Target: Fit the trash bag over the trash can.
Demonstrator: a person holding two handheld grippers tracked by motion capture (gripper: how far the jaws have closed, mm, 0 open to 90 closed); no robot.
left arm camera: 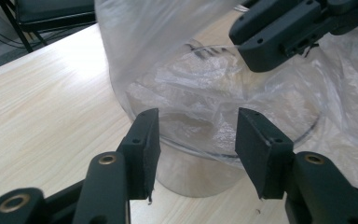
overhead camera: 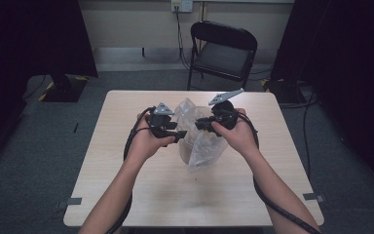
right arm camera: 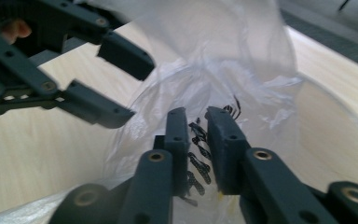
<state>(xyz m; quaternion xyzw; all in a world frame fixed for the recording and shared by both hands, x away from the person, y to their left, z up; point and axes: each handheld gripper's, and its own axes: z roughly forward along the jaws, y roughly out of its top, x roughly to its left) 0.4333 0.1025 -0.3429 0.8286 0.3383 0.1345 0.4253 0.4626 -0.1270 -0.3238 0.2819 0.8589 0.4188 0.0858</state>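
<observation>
I see a thin, crinkled clear plastic bag [overhead camera: 202, 141] draped over and into a round transparent container [left arm camera: 200, 168] that stands near the middle of the pale wood-grain desk [overhead camera: 126, 195]. The bag's upper edge rises above the container's rim and its lower part spills onto the desk on the near side.

My left gripper [overhead camera: 176, 137] sits at the left of the container. In the left gripper view its jaws stand about half apart, just short of the container's bagged rim, pads clear of it: released, gripping nothing.

My right gripper [overhead camera: 200, 125] comes in from the right, above the container. In the right gripper view its jaws [right arm camera: 196, 149] are nearly together with a fold of bag film, printed with black marks, between the pads: clenched on the bag.

A black folding chair [overhead camera: 222, 51] stands beyond the desk.
</observation>
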